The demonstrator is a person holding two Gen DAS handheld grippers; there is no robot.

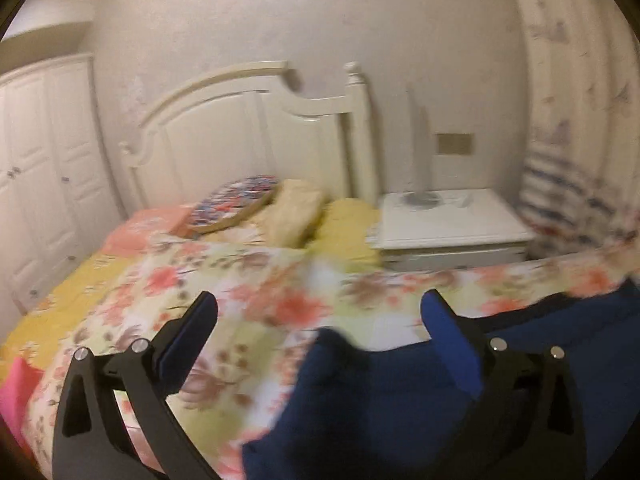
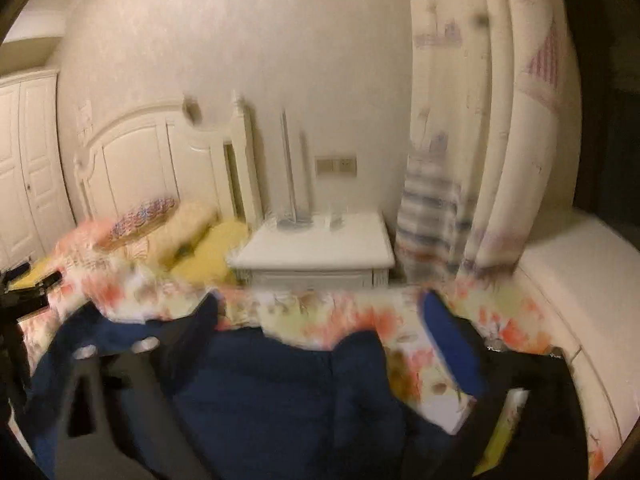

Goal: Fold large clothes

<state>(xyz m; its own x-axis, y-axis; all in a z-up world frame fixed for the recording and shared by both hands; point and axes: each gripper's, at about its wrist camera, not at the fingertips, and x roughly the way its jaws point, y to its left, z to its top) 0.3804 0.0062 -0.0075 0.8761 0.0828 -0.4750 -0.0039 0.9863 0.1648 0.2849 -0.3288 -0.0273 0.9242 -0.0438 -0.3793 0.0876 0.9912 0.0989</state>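
Both hand-held grippers, left and right, hang spread over the navy garment on the bed, so each probably wants a corner pinched first.

No text, label, brand, number or sign can be read in either view. Both are blurred. The curtain carries printed pictures but no legible words, and the paper on the wall above the headboard is too small and smeared to make out.
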